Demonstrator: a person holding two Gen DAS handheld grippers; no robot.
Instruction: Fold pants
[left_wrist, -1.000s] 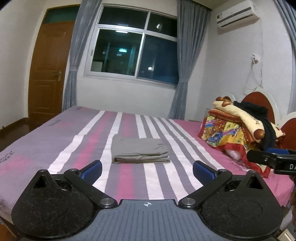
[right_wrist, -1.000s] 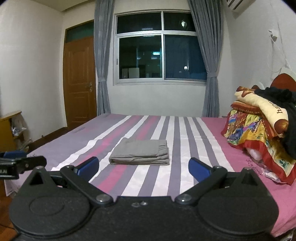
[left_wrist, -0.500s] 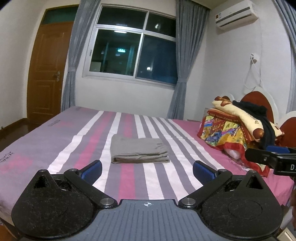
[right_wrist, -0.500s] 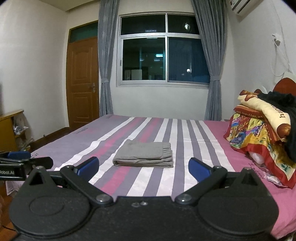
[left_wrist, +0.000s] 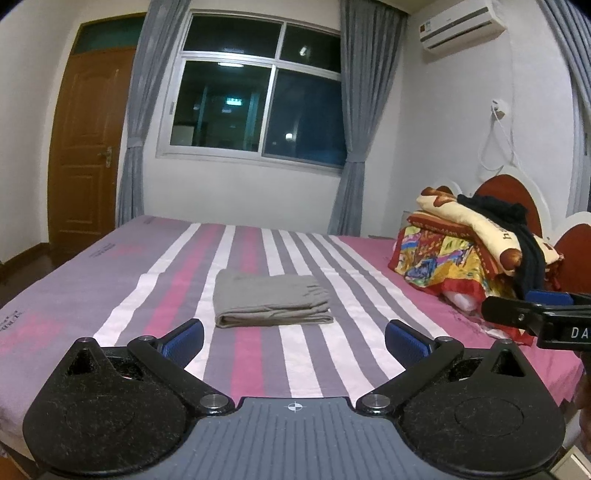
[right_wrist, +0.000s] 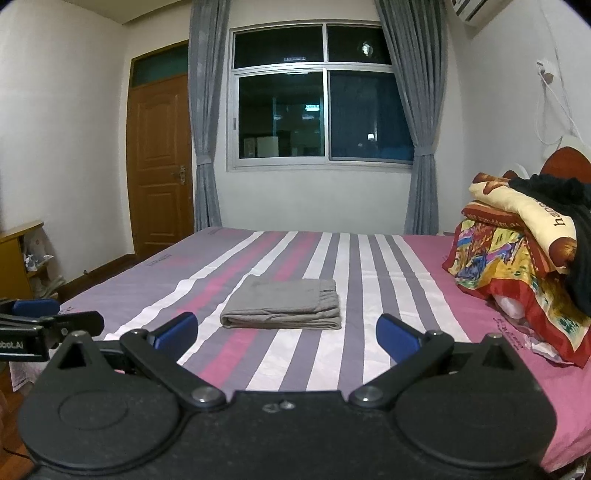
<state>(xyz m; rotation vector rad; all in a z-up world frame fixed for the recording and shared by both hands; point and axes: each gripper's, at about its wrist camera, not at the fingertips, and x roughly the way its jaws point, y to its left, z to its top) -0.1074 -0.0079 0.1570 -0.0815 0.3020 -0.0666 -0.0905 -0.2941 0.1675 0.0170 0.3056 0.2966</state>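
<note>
Grey pants (left_wrist: 271, 302) (right_wrist: 284, 304) lie folded into a flat rectangle in the middle of the striped bed (left_wrist: 110, 295) (right_wrist: 388, 295). My left gripper (left_wrist: 293, 341) hovers open near the bed's front edge, well short of the pants, with nothing between its blue pads. My right gripper (right_wrist: 286, 334) is open too, held back from the pants at about the same distance. Each gripper shows at the edge of the other's view: the right gripper (left_wrist: 535, 319) at the right side, the left gripper (right_wrist: 48, 325) at the left side.
A pile of colourful quilts with a black garment (left_wrist: 476, 247) (right_wrist: 524, 266) sits at the bed's right end by the headboard. A window with grey curtains (right_wrist: 321, 99) is behind the bed, a wooden door (right_wrist: 159, 162) to the left, a low shelf (right_wrist: 18, 258) at far left.
Both grippers have drawn back and risen slightly from the bed; the pants look a little farther off. The pants have not moved and both grippers stay open.
</note>
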